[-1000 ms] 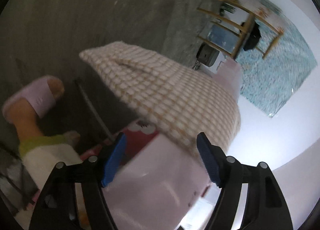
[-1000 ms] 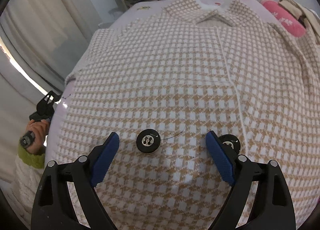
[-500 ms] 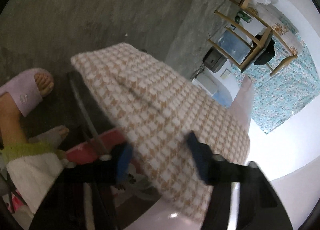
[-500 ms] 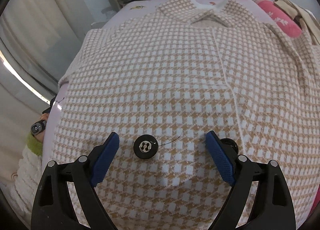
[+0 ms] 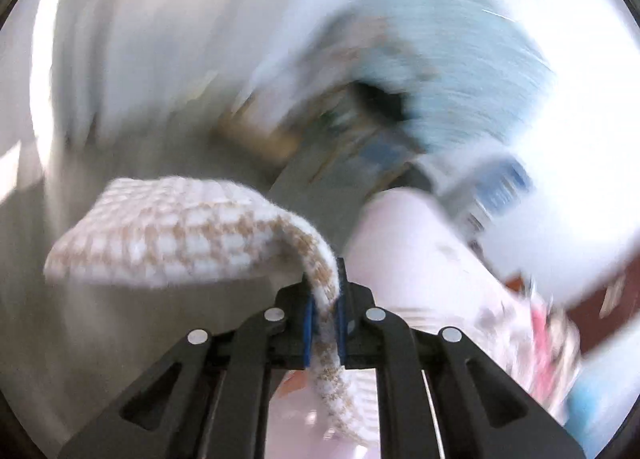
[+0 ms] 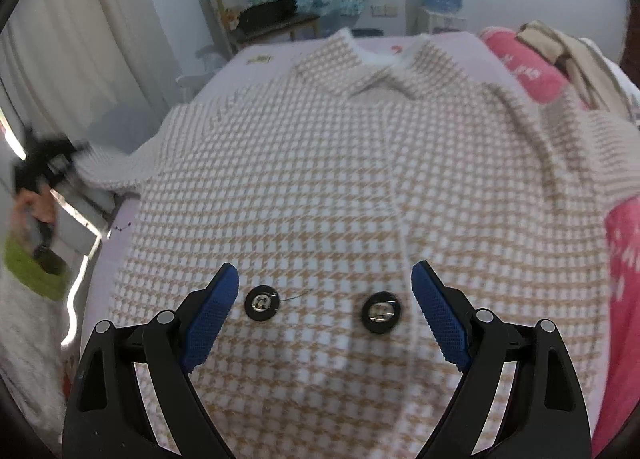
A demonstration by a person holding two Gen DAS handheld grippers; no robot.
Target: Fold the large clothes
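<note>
The left gripper [image 5: 323,313] has just closed: a second ago its blue pads stood apart around the hanging sleeve, and now they pinch a fold of the tan-and-white checked coat [image 6: 344,187] between them, the sleeve end [image 5: 168,235] draping off to the left above the jaws. Its view, earlier sharp on the floor and a slippered foot, is now smeared by motion, with only a pale bed edge [image 5: 404,243] readable to the right. In the right wrist view the coat lies spread flat, collar away, on the lilac bed [image 6: 236,71], beside a pink quilt [image 6: 532,75]. The right gripper [image 6: 325,299] stays wide open and empty above the hem, but both black buttons [image 6: 262,302] now sit between its fingers, where before one lay half-hidden behind the right finger. At far left the person's hand [image 6: 34,207] holds the other tool, blurred and higher up than before.
</note>
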